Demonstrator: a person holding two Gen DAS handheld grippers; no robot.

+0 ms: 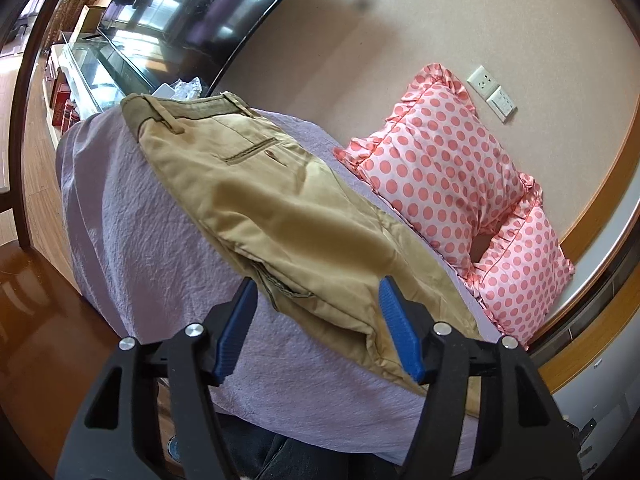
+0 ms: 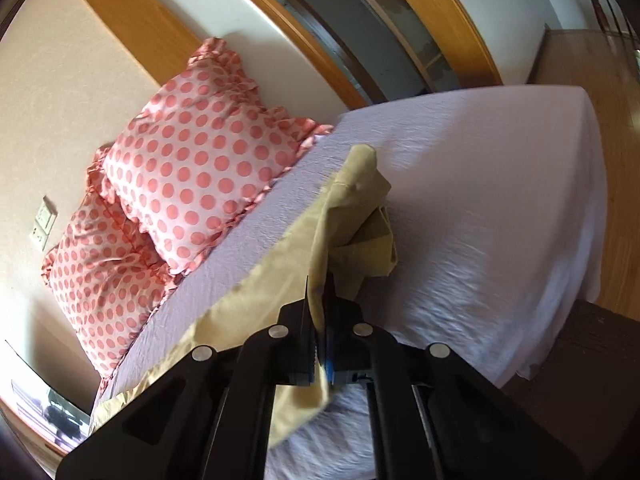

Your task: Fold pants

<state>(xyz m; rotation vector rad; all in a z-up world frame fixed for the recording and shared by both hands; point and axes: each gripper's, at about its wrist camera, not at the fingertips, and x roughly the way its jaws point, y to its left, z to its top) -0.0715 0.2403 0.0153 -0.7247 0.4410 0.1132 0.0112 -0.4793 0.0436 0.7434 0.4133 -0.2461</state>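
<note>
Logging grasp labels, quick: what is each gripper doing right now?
Left gripper: open, jaws either side of the khaki pants, not gripping.
Right gripper: shut on the pants' leg end.

Bright daylight, glare on the television (image 1: 192,12), motion-blurred sheet (image 2: 480,240), strong fisheye bending at edges.

From my left wrist camera, my own left gripper (image 1: 318,312) hides the near end of the pants (image 1: 280,200), and the lower pillow (image 1: 524,276) is half tucked behind the upper one. On the right wrist view the bed (image 2: 480,200) is smeared with blur, and the pants' fabric vanishes between the closed fingers of the right gripper (image 2: 318,320), so I can't see how much of it is clamped. The pants run off under the gripper body at the lower left there, and the sockets (image 2: 42,224) are too small to read.
</note>
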